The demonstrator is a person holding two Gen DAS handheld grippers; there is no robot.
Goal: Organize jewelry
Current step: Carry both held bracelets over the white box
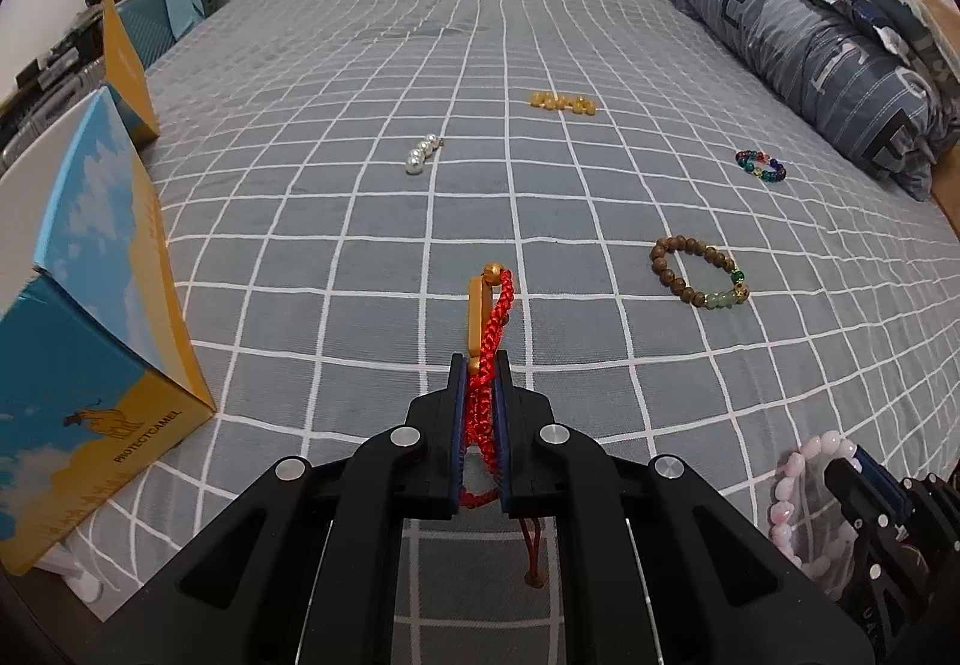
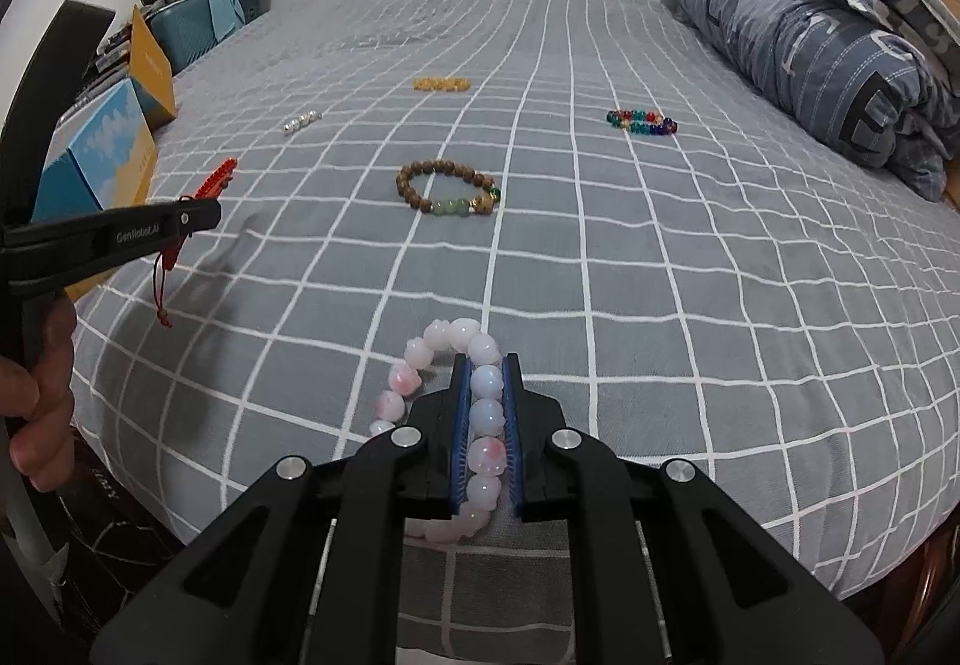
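Between the fingers of our left gripper [image 1: 480, 365] we hold a red cord bracelet [image 1: 493, 323] with a gold bar; it sticks out past the tips, and its tail hangs below. Our right gripper [image 2: 486, 365] is squeezed on a pink bead bracelet [image 2: 480, 419], whose loop curls out to the left of the fingers. On the bed [image 1: 360, 245] four more lie well apart: one brown [image 1: 699, 273], one rainbow [image 1: 761, 165], one gold [image 1: 562, 102], one pearl [image 1: 423, 153]. One blue and yellow box [image 1: 90, 353] stands open at the left edge.
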